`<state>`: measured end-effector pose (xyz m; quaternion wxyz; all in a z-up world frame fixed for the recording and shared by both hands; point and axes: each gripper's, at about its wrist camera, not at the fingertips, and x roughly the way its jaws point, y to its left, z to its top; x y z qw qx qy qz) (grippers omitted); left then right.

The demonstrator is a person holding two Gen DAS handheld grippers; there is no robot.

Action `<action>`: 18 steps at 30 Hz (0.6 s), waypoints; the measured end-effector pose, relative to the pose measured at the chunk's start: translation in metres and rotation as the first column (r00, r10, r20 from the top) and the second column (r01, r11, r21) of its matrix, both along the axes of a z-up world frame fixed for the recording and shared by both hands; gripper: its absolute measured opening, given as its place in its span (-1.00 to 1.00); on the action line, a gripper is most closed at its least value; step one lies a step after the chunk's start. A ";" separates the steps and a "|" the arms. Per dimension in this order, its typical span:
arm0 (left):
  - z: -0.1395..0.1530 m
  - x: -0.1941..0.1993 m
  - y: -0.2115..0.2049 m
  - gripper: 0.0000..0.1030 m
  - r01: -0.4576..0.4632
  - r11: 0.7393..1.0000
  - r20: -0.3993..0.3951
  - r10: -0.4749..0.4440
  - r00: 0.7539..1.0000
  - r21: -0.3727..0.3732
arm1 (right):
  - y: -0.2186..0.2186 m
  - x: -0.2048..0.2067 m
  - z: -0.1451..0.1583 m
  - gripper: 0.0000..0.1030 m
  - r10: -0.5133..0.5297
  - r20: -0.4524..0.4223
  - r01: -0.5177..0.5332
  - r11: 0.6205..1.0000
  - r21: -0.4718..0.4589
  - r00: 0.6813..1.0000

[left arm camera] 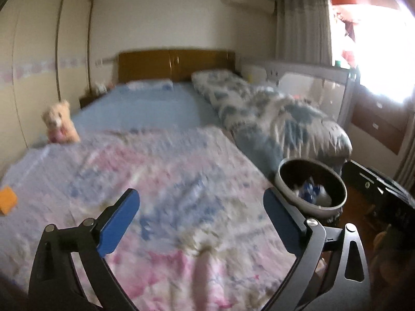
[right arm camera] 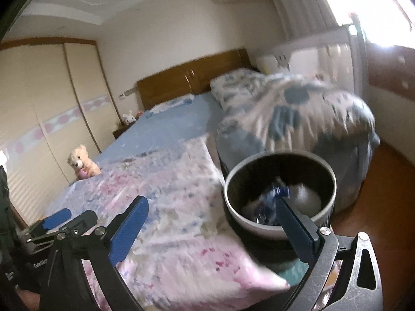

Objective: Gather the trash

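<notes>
A round trash bin (left arm camera: 285, 178) with a pale rim stands by the bed's right side and holds blue-and-white wrappers (left arm camera: 310, 190). In the right wrist view the bin (right arm camera: 233, 181) is close ahead, with the wrappers (right arm camera: 275, 193) and white paper inside. My left gripper (left arm camera: 201, 204) is open and empty above the pink floral quilt (left arm camera: 155, 171). My right gripper (right arm camera: 211, 211) is open and empty, its right finger over the bin's near rim. An orange item (left arm camera: 7, 198) lies on the quilt at far left. The left gripper (right arm camera: 55, 217) shows at the lower left of the right wrist view.
A plush bear (left arm camera: 61, 123) sits at the bed's left edge, also in the right wrist view (right arm camera: 81, 162). A blue-patterned duvet (left arm camera: 272, 114) is heaped on the right. A wardrobe (left arm camera: 39, 64) lines the left wall. A black box (left arm camera: 373, 184) stands on the wooden floor right of the bin.
</notes>
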<state>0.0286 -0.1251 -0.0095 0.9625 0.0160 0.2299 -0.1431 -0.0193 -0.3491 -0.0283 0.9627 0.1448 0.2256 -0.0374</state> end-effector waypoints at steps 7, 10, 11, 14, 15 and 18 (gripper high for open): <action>0.010 -0.011 0.017 1.00 -0.105 0.994 0.125 0.100 0.987 0.033 | 0.024 -0.009 0.034 1.00 0.014 0.168 0.012 0.988 -0.152 0.986; 0.008 -0.004 0.021 1.00 -0.134 0.990 0.112 0.129 0.985 0.042 | 0.030 -0.002 0.035 1.00 0.019 0.173 0.010 0.986 -0.165 0.985; 0.008 -0.003 0.022 1.00 -0.141 0.989 0.110 0.135 0.985 0.043 | 0.031 0.000 0.033 1.00 0.021 0.169 0.008 0.986 -0.166 0.985; 0.004 0.001 0.025 1.00 -0.160 0.986 0.102 0.154 0.983 0.050 | 0.037 0.005 0.027 1.00 0.023 0.163 0.009 0.982 -0.189 0.986; 0.002 0.001 0.025 1.00 -0.164 0.985 0.099 0.158 0.983 0.054 | 0.039 0.006 0.026 1.00 0.023 0.161 0.009 0.981 -0.195 0.987; -0.001 0.002 0.024 1.00 -0.161 0.985 0.091 0.155 0.984 0.065 | 0.040 0.010 0.018 1.00 0.020 0.145 0.009 0.981 -0.194 0.989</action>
